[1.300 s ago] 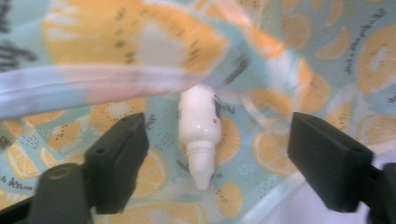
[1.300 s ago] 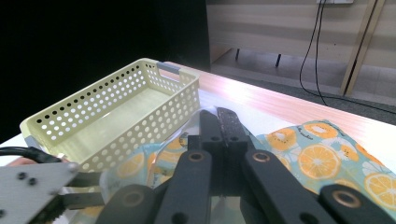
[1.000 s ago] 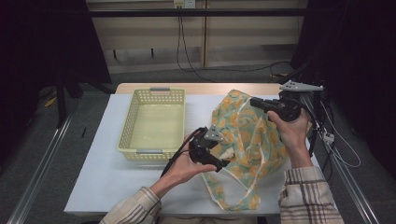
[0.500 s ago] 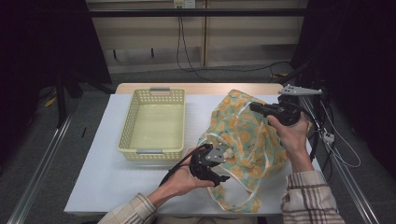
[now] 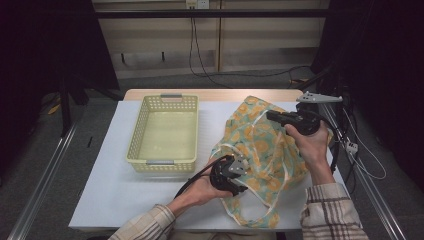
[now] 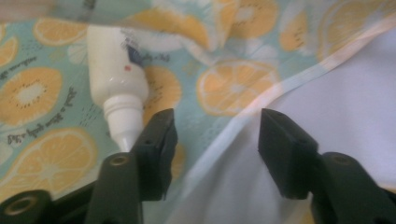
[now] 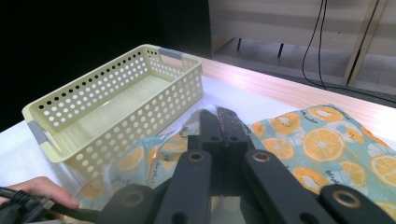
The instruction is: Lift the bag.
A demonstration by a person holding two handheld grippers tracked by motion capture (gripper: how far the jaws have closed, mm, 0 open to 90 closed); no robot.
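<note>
So the right claw (image 5: pixel 272 116) is pinched tight on the top edge of the orange-print bag (image 5: pixel 270 150), holding its mouth up off the bench (image 5: pixel 115 195). The left claw (image 6: pixel 215 135) is wide open with nothing in it, poking into the bag's opening. Inside, lying on the fabric, there's a white tube (image 6: pixel 114 81), nozzle end pointing toward the left claw, just beside its left finger and not between the two yet.

My take on doing this bit well: swing the left claw over so the tube's neck or body sits square between the fingers, and keep clear of the bag's pale strap (image 6: pixel 261 102) before closing. The empty yellow basket (image 5: pixel 165 131) sits right beside the bag, looks like the obvious drop spot.
</note>
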